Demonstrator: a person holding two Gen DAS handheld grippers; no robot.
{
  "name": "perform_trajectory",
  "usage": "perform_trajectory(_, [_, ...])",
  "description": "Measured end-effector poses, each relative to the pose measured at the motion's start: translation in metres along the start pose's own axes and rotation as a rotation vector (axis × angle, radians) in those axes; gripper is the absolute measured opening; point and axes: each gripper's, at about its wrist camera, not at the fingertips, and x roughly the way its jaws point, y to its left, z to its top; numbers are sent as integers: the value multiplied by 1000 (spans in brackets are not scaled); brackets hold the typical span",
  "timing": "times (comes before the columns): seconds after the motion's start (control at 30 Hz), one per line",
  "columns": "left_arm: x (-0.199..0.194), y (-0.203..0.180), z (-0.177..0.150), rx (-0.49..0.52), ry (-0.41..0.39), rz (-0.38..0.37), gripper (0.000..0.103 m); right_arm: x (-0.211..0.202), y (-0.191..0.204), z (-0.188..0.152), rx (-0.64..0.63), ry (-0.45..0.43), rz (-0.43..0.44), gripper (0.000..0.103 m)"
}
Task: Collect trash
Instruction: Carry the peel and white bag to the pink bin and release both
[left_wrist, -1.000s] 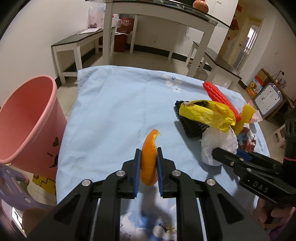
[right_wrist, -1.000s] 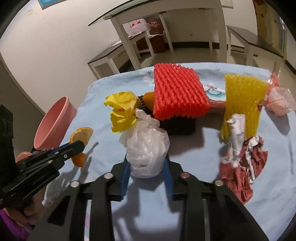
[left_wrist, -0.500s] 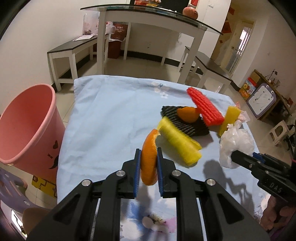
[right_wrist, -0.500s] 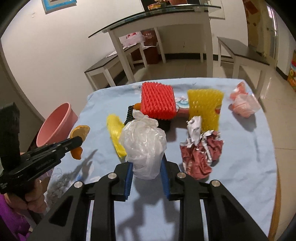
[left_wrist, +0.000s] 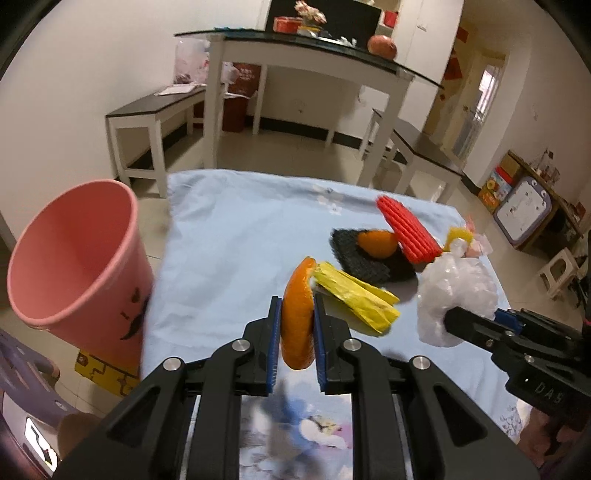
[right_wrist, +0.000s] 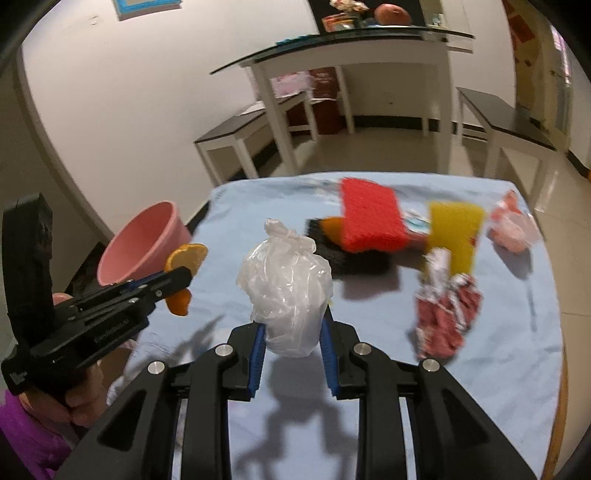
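A: Quick one. What's each tool got?

B: Left gripper (left_wrist: 297, 334) is pinching an orange peel (left_wrist: 298, 314), fingers pressed on its flat sides, peel standing on end with its long axis running up and away between the pads. Right gripper (right_wrist: 291, 339) is clamped on a knotted clear plastic bag (right_wrist: 286, 284), knot on top.

A: Both off the table?

B: Looks like it; shadows fall on the blue cloth (right_wrist: 498, 350) under them.

A: And the bin?

B: Pink bin (left_wrist: 74, 258) stands on the floor just off the table's left edge, mouth tilted toward the camera. It's left of the peel, near it. In the right wrist view the pink bin (right_wrist: 140, 243) sits just beyond the left gripper (right_wrist: 177, 282).

A: So which goes first?

B: My guess is left: it's the nearer hand, a short swing leftward puts the peel over the rim. The bag has to cross behind it.

A: Stuff remaining?

B: Yellow wrapper (left_wrist: 356, 299), black foam net (left_wrist: 365, 258) with another peel (left_wrist: 378, 243), red foam net (left_wrist: 406, 232), crumpled red-white wrapper (right_wrist: 445, 314).
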Motion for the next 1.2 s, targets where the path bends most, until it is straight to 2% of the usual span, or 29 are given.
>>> perform_trajectory(0.1, [-10, 16, 5, -23, -29, 39, 16, 11, 19, 14, -27, -2, 41, 26])
perform_trajectory(0.3, [-32, 72, 18, -98, -90, 163, 16, 41, 70, 40, -93, 5, 137, 26])
perform_trajectory(0.6, [-48, 147, 29, -214, -134, 307, 15, 83, 155, 73, -226, 8, 230, 26])
perform_trajectory(0.9, [-39, 194, 26, -275, -108, 367, 16, 119, 205, 87, -286, 44, 277, 26])
perform_trajectory(1.2, [-22, 215, 21, -297, -68, 377, 16, 156, 226, 84, -294, 93, 253, 26])
